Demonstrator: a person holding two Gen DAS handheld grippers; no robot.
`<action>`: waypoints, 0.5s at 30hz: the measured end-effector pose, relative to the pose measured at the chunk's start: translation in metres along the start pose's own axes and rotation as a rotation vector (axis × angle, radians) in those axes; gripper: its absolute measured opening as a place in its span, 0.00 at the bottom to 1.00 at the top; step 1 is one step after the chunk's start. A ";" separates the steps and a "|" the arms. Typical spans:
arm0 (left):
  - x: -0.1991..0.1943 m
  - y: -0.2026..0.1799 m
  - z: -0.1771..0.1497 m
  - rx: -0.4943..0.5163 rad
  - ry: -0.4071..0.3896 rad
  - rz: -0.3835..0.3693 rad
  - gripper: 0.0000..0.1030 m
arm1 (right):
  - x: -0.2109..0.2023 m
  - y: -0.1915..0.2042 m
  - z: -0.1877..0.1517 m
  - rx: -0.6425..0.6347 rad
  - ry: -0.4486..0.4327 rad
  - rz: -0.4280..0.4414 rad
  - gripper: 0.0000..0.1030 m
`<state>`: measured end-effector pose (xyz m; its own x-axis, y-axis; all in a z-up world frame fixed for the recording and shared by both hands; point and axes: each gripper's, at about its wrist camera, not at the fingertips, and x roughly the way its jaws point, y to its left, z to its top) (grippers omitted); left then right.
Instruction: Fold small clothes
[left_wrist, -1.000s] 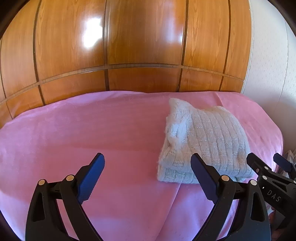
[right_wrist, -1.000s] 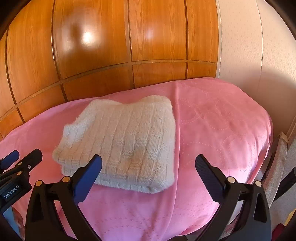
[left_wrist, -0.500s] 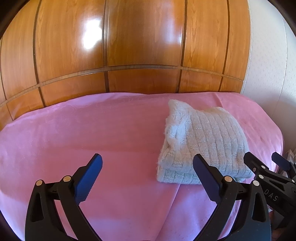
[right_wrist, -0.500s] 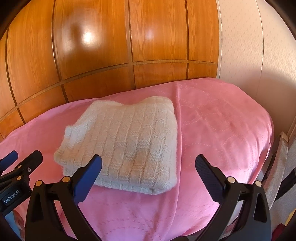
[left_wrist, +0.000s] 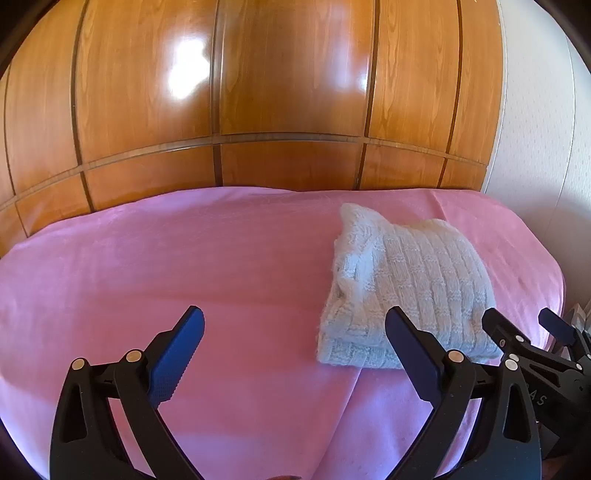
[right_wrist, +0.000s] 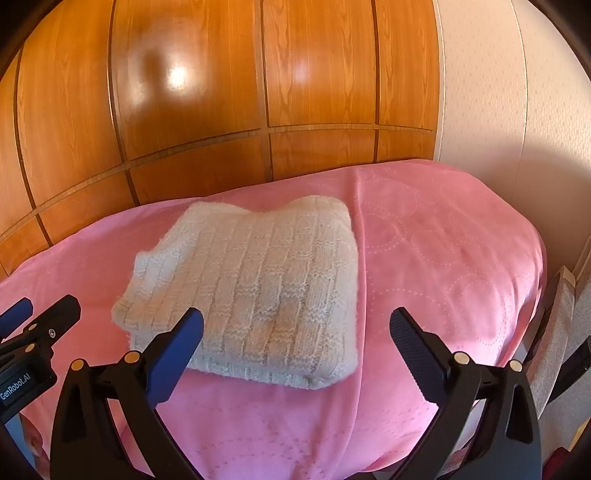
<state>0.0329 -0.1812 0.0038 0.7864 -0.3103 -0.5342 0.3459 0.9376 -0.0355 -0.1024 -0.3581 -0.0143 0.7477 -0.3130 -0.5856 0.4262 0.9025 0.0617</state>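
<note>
A white knitted garment (left_wrist: 410, 291) lies folded into a thick rectangle on the pink bed cover (left_wrist: 184, 266); it also shows in the right wrist view (right_wrist: 258, 288). My left gripper (left_wrist: 293, 336) is open and empty, held above the cover to the left of and nearer than the garment. My right gripper (right_wrist: 295, 338) is open and empty, held just in front of the garment's near edge. Each gripper shows at the edge of the other's view, the right one (left_wrist: 528, 332) and the left one (right_wrist: 40, 314).
A glossy wooden wardrobe (left_wrist: 258, 92) stands right behind the bed. A pale wall (right_wrist: 517, 92) lies to the right. The pink cover (right_wrist: 461, 258) drops off at the right edge, with striped fabric (right_wrist: 565, 332) beside it.
Both grippers have drawn back slightly from the garment. The garment lies still and both grippers stay open.
</note>
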 end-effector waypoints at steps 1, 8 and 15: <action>0.000 0.000 0.000 0.003 -0.001 -0.001 0.94 | 0.000 0.000 0.000 0.000 0.001 0.001 0.98; -0.002 -0.001 -0.001 0.015 -0.030 0.019 0.94 | 0.004 0.000 0.000 0.001 0.011 0.009 0.98; 0.009 0.003 -0.004 -0.010 0.035 0.025 0.94 | 0.005 0.000 0.000 0.010 0.009 0.012 0.98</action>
<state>0.0396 -0.1802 -0.0046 0.7763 -0.2809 -0.5643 0.3208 0.9467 -0.0299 -0.0991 -0.3595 -0.0174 0.7479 -0.2995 -0.5924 0.4226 0.9031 0.0769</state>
